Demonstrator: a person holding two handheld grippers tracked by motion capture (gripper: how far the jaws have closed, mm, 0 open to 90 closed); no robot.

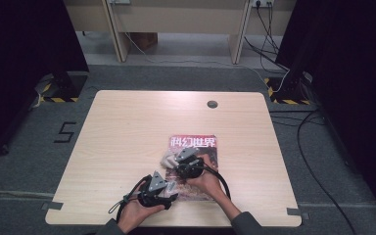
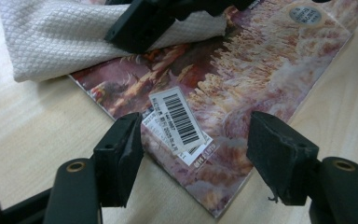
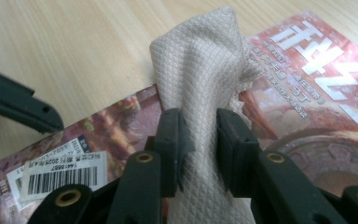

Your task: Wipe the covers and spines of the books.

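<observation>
Cloth (image 3: 200,70), a pale waffle-textured piece, is pinched between the jaws of the right tongs (image 3: 199,149), which are clenched on a bunched fold of it. In the right gripper view the fabric rises in a puckered column above the jaws and drapes onto the magazine (image 3: 307,93) beneath. In the high view the cloth (image 1: 168,158) lies at the magazine's left edge, partly over the cover and partly over the bare wood, with the right tongs (image 1: 183,165) on top of it.

The magazine (image 1: 200,147) lies flat on the bench (image 1: 127,132), in the near half and a little right of centre, its red title band on the far side. A white barcode sticker (image 2: 179,119) sits near one of its near corners.

The left tongs (image 2: 193,149) are released, jaws spread wide and gripping nothing; in the left gripper view they straddle the sticker corner of the magazine, one jaw over the bench just beside the edge, the other over the cover. Whether they touch the paper I cannot tell. In the high view the left tongs (image 1: 169,188) sit at the magazine's near left corner, close to the right tongs.
</observation>
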